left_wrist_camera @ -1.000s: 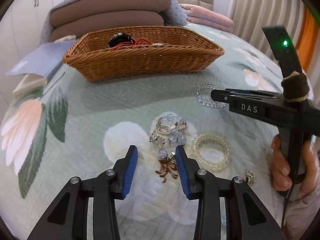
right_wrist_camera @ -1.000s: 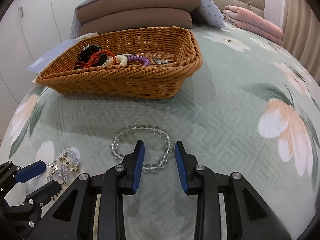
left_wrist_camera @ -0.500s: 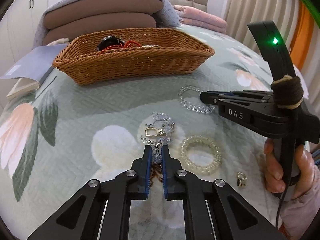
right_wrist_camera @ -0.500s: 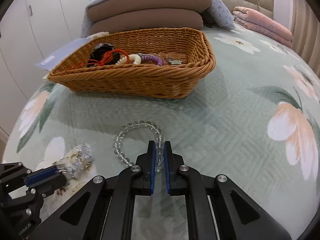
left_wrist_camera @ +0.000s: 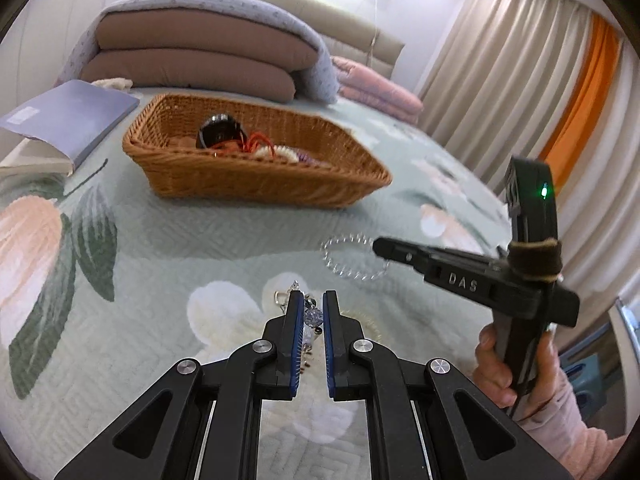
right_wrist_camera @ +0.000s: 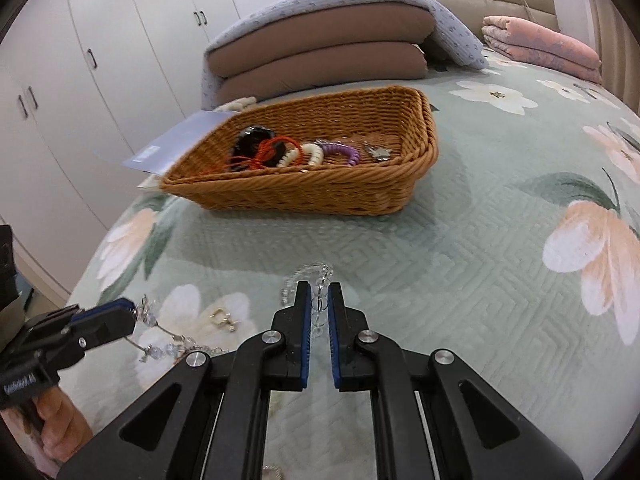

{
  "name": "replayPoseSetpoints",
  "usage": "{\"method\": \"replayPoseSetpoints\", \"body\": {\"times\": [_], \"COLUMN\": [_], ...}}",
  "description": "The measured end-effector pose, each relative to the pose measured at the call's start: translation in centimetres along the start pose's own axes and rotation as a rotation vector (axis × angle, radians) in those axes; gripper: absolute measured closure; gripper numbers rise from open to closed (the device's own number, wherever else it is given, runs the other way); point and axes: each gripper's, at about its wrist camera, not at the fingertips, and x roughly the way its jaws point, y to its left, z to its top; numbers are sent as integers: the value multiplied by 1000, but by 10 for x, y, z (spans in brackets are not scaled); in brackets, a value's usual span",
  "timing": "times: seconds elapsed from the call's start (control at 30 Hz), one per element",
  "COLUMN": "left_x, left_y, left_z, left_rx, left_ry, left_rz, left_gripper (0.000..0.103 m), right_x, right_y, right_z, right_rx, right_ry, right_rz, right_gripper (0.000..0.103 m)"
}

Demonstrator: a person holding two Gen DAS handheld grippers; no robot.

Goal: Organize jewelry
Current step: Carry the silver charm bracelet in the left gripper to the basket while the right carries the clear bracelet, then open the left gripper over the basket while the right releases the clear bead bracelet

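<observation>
While the left gripper is clamped on a charm bracelet, one crackled bead sits pinched between its blue pads, and in the right wrist view the rest of the chain trails from its tips down toward the bedspread; the right gripper is likewise closed on a clear bead bracelet, whose loop stands up past the fingertips at about 12 o'clock; in the left wrist view that same loop hangs at the tip of the right gripper, at about 2 o'clock from the left one; a wicker basket sits well apart at 12 o'clock on the floral bedspread, holding a black round piece, red cord, a white bead bracelet and a purple coil; a hand grips the right tool's handle at 4 o'clock; a grey-blue book lies at 10 o'clock beside the basket.
</observation>
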Motion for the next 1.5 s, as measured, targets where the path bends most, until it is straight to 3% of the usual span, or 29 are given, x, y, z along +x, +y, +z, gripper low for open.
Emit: {"method": "replayPoseSetpoints", "body": {"times": [0.17,0.57,0.93,1.23,1.5], "left_x": [-15,-35,-37,0,47], "left_y": [3,-9,-34,-15,12], "left_z": [6,19,68,142,178], "left_rx": [-19,-7,46,51,28], "left_ry": [-54,-128,-192,-197,-176], "left_rz": [-61,-125,-141,-73,-21], "left_gripper": [94,94,94,94,94], "right_x": [-17,-61,-78,-28,45], "right_y": [9,20,0,2,-6], "right_z": [-2,5,53,121,147], "right_rx": [-17,-40,21,-48,-33], "right_ry": [-26,-126,-227,-212,-124], "right_rz": [38,82,28,-44,-60], "right_gripper": [93,93,93,93,93]}}
